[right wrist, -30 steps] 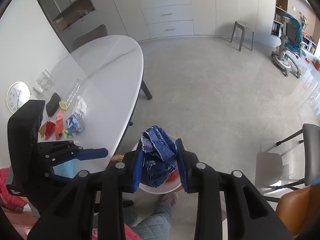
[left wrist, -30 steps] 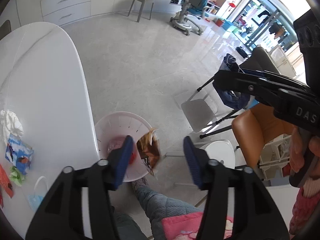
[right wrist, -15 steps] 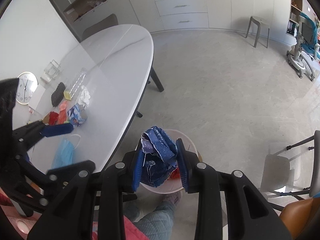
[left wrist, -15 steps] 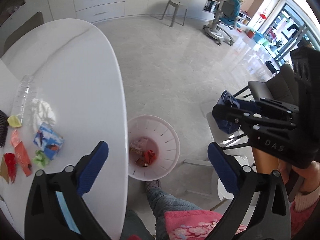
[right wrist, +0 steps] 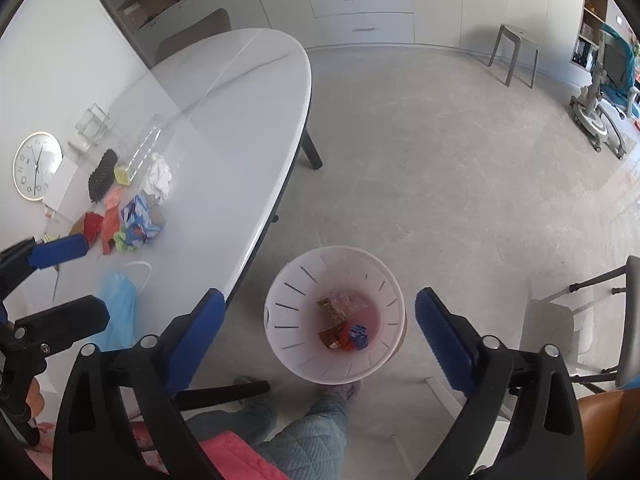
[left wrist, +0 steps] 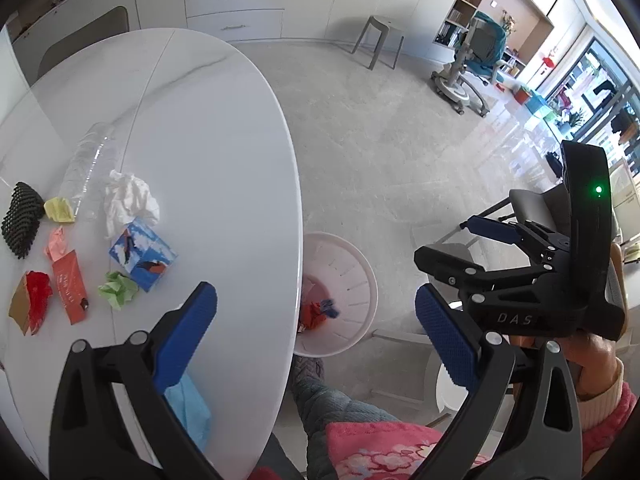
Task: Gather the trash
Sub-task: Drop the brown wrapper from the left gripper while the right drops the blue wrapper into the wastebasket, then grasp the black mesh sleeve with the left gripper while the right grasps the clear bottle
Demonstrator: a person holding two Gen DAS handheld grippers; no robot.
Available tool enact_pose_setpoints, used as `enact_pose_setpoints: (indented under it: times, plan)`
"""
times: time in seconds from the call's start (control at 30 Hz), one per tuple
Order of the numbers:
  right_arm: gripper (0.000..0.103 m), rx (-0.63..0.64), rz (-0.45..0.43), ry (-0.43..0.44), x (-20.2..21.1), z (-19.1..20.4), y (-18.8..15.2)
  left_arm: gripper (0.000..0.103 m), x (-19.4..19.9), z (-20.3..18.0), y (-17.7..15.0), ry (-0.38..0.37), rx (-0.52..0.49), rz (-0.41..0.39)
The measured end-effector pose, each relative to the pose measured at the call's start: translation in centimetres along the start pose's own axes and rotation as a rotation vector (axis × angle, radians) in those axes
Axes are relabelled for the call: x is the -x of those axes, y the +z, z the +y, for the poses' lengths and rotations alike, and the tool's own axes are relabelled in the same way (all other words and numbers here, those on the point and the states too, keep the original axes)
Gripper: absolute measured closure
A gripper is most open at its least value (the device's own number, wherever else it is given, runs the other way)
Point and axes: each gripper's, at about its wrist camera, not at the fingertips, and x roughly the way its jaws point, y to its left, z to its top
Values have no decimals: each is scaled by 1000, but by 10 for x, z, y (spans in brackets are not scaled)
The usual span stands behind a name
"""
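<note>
My right gripper (right wrist: pixel 320 299) hangs above the white bin (right wrist: pixel 296 280) on the floor. Its jaws are opening and nothing is between them. A crumpled blue wrapper (right wrist: pixel 358 336) lies in the bin among red and brown scraps. My left gripper (left wrist: pixel 314 296) is open and empty, over the edge of the white table (left wrist: pixel 208 120) beside the bin (left wrist: pixel 352 280). On the table lie a white tissue (left wrist: pixel 130 200), a blue box (left wrist: pixel 142 254), green paper (left wrist: pixel 118 290), a red wrapper (left wrist: pixel 70 286), yellow paper (left wrist: pixel 59 210), a clear bottle (left wrist: pixel 86 168) and a blue mask (left wrist: pixel 188 408).
A person's quilted legs (right wrist: pixel 312 424) are right below the bin. A black textured piece (left wrist: pixel 22 220) lies at the table's left. A clock (right wrist: pixel 36 166) leans on the wall. A grey stool (right wrist: pixel 516 52) and a folding chair (right wrist: pixel 560 320) stand on the floor.
My right gripper has opened and the blue wrapper it held has dropped into the bin. My left gripper has opened wide and swung from over the bin toward the table.
</note>
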Motion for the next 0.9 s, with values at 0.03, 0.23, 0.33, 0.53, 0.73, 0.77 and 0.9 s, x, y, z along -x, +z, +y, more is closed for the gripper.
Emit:
enact_pose_setpoints:
  times: [0.03, 0.23, 0.33, 0.53, 0.73, 0.77, 0.9]
  plan:
    - [6, -2, -2, -9, 1, 2, 2, 8, 3, 2, 1, 0, 5, -3]
    - [3, 24, -58, -47, 20, 29, 15, 8, 20, 28, -7, -16, 50, -27]
    - [3, 63, -94, -32, 30, 55, 24, 8, 33, 47, -12, -6, 74, -51]
    - [3, 131, -145, 7, 41, 107, 39, 8, 62, 92, -26, 59, 99, -114]
    - [3, 186, -133, 49, 28, 159, 48, 8, 87, 152, -44, 121, 127, -165]
    - [3, 195, -129, 58, 25, 167, 48, 8, 89, 165, -48, 136, 128, -171]
    - [3, 228, -102, 74, 11, 201, 50, 8, 95, 212, -59, 178, 143, -163]
